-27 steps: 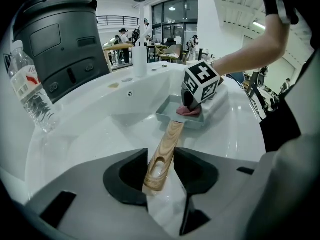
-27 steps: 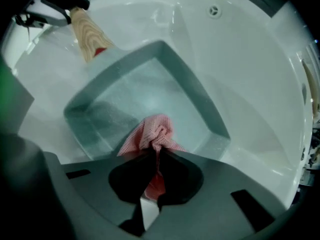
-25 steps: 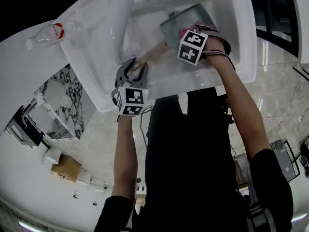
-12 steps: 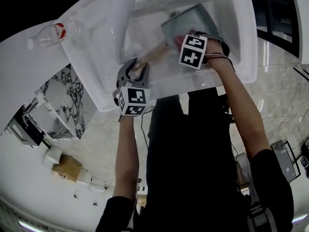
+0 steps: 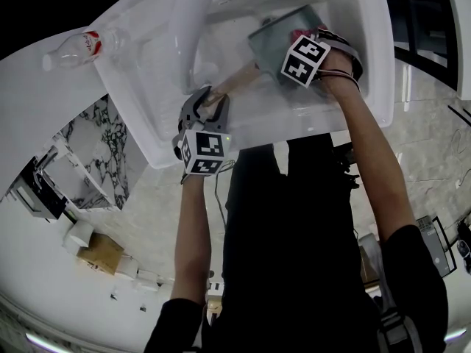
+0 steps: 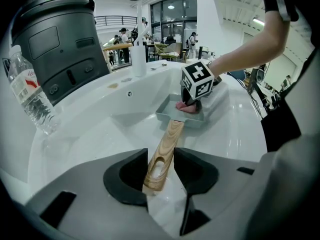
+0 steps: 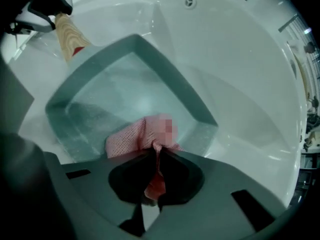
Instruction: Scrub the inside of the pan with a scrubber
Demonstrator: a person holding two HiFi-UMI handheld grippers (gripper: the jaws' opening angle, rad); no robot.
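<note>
A square grey pan (image 5: 276, 31) lies in the white sink (image 5: 364, 65), its wooden handle (image 5: 234, 84) pointing toward me. My left gripper (image 6: 161, 166) is shut on the end of that handle (image 6: 165, 151) and holds it still. My right gripper (image 7: 154, 176) points down into the pan (image 7: 125, 89) and is shut on a pink mesh scrubber (image 7: 137, 139), which presses on the wet pan floor near the rim closest to that gripper's camera. In the left gripper view, the scrubber (image 6: 186, 106) shows under the right gripper's marker cube (image 6: 197, 81).
A clear plastic water bottle (image 6: 27, 91) stands on the sink's rim at the left, next to a large dark grey pot-like appliance (image 6: 57, 34). The sink's overflow hole (image 7: 188, 2) is on the wall beyond the pan. People stand far off in the room.
My right gripper has slid the scrubber across the pan, up and to the right in the head view. The left gripper and the handle have stayed put.
</note>
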